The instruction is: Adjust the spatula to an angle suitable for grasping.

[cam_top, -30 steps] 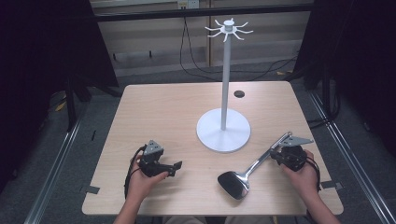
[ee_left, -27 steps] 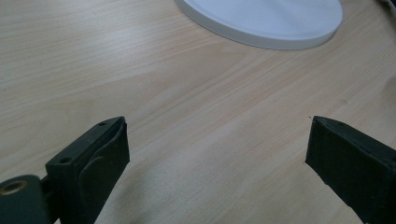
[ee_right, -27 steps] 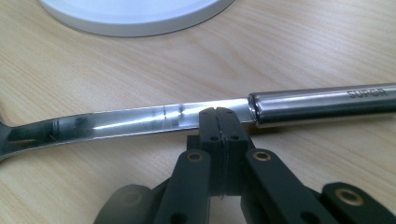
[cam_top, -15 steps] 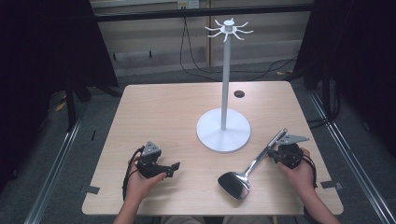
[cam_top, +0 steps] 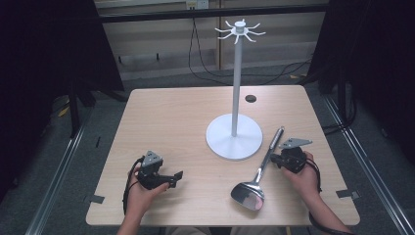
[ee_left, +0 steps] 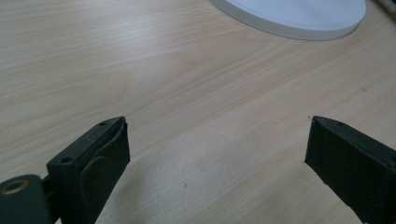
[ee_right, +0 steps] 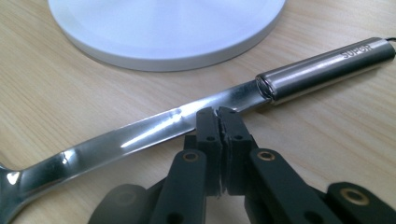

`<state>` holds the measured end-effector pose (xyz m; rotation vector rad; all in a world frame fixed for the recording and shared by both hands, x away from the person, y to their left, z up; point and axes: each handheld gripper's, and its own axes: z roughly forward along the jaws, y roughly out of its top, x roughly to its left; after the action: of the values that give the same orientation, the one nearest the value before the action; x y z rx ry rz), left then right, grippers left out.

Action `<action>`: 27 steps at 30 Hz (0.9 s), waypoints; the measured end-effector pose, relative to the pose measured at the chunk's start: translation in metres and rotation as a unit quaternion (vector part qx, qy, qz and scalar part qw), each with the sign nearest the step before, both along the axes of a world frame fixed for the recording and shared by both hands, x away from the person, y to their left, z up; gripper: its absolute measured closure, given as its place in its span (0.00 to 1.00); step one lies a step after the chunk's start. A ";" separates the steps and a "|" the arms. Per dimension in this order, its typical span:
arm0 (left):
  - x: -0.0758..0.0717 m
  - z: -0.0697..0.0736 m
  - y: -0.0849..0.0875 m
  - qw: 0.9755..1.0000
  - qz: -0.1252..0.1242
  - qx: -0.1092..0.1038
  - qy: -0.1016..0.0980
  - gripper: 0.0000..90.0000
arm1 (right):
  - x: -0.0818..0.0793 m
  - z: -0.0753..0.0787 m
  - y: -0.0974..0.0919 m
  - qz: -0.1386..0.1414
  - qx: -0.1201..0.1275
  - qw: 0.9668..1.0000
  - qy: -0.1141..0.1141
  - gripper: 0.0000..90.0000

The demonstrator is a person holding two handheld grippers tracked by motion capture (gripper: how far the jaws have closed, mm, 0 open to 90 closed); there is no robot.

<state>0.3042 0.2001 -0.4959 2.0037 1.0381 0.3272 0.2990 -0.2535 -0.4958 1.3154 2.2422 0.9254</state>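
A shiny metal spatula (cam_top: 259, 169) lies on the wooden table (cam_top: 171, 117), blade toward me and handle pointing to the back right. Its shaft (ee_right: 140, 135) runs right across the tips of my right gripper (ee_right: 218, 114). That gripper (cam_top: 275, 159) is shut: the pads meet but for a hairline slit, having just eased a trace apart, with nothing between them. The tips rest against the shaft just below the round handle. My left gripper (cam_top: 172, 179) sits low at the front left, open, and its wide-set jaws (ee_left: 217, 154) frame bare wood.
A white stand with a round base (cam_top: 234, 142) and a tall pole topped by hooks (cam_top: 239, 30) rises mid-table, just left of the spatula handle. A small dark disc (cam_top: 250, 98) lies behind it. Tape marks (cam_top: 96, 199) sit at the front corners.
My right gripper has slid left, and the spatula's handle has swung left with it toward the stand's base. The blade stayed roughly in place. My left hand has kept still.
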 end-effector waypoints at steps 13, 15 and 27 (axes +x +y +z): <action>0.005 0.000 -0.011 1.000 -0.017 0.003 0.000 0.07 | -0.018 0.013 0.017 0.020 0.016 1.000 -0.015 0.83; 0.006 0.001 -0.013 1.000 -0.022 0.005 -0.001 0.07 | -0.021 0.013 0.021 0.026 0.022 0.999 -0.013 0.83; 0.009 0.001 -0.018 0.999 -0.033 0.007 -0.002 0.07 | -0.031 0.009 0.035 0.016 0.025 1.000 -0.004 0.57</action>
<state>0.3131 0.1820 -0.4950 2.0452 0.9674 0.3032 0.2677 -0.2187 -0.4867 1.2997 2.2542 1.0025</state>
